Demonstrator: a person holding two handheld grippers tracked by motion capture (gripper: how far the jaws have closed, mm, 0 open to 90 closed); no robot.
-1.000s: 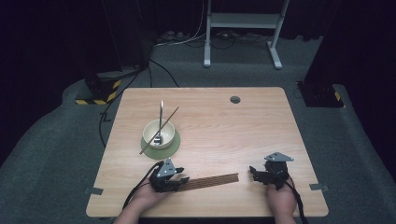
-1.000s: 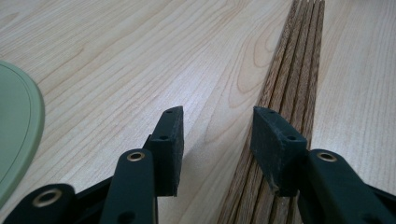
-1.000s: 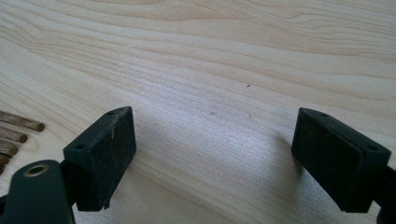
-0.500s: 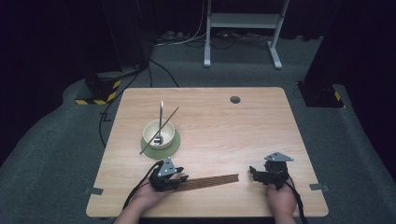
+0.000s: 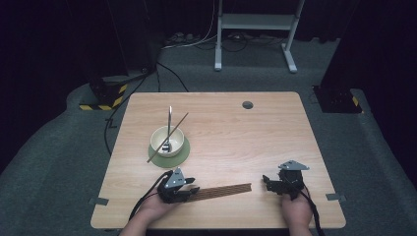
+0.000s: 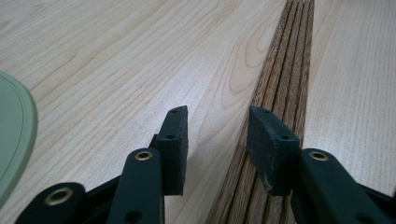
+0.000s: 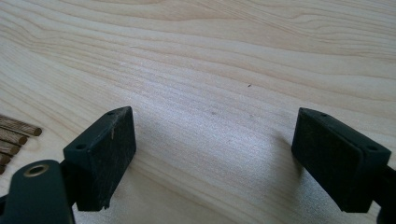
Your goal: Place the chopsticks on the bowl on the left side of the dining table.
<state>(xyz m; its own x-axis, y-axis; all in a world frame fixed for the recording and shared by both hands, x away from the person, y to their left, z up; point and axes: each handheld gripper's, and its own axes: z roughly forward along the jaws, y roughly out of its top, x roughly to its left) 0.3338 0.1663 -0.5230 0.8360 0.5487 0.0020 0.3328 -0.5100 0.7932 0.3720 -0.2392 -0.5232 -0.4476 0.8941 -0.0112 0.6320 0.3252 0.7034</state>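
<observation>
Pale wood-grain table (image 5: 275,147) on grey carpet, dark room around it. Near its front edge lies one flat bundle of dark, round-ended wooden sticks (image 5: 223,191), ribbed side by side. The left gripper (image 5: 189,191) sits at the bundle's left end, jaws parted, one resting over the sticks (image 6: 280,93). The right gripper (image 5: 268,182) stands apart near the front right corner, jaws wide over bare wood. One cream bowl (image 5: 167,140) on one green plate (image 5: 183,156) holds two utensils.

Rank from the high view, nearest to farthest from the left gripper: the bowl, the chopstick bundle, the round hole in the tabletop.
1. Chopstick bundle: lying right at the left gripper, stretching toward the right gripper.
2. Bowl: on its green saucer, just beyond the gripper.
3. Round hole: far side of the table, right of centre.
</observation>
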